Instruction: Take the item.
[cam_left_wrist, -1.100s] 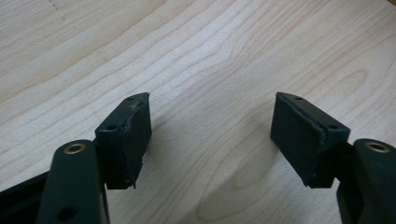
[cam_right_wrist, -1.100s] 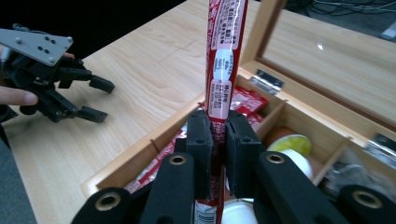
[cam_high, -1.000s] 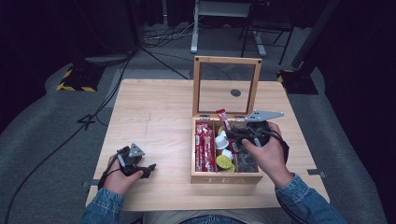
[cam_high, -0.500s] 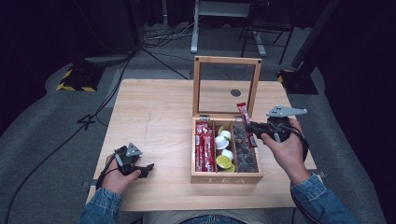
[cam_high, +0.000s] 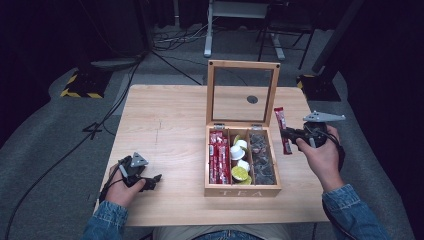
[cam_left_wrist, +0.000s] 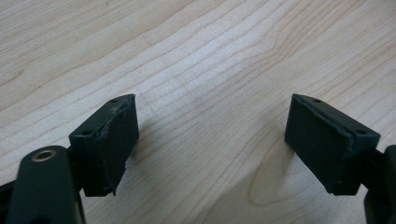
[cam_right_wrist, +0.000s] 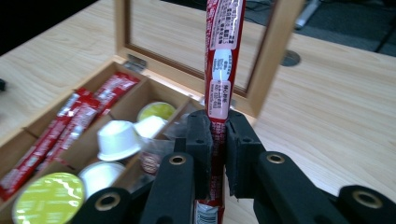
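A person sits at a wooden table (cam_high: 165, 125) with a gripper in each hand; an open wooden box (cam_high: 242, 187), its glass lid (cam_high: 243, 92) standing upright, sits right of centre. The right gripper (cam_high: 289, 134) is clamped tight on a red sachet (cam_high: 281, 129), held near its lower end so most of it sticks up past the pads. A second ago that gripper was over the box; now it has carried the sachet out to the right, past the box's right wall and above bare table, so the sachet looks freshly taken out and ready to set down. More red sachets (cam_high: 218, 156) remain in the left compartment; white and yellow pods (cam_high: 240, 160) fill the middle one; dark packets (cam_high: 260, 159) the right. The left gripper (cam_high: 152, 181) rests low over the table near its front left edge; its jaws have just been opening, nothing between them. Open room lies right of the box, though the table's right edge is near; the left half is broad and free.
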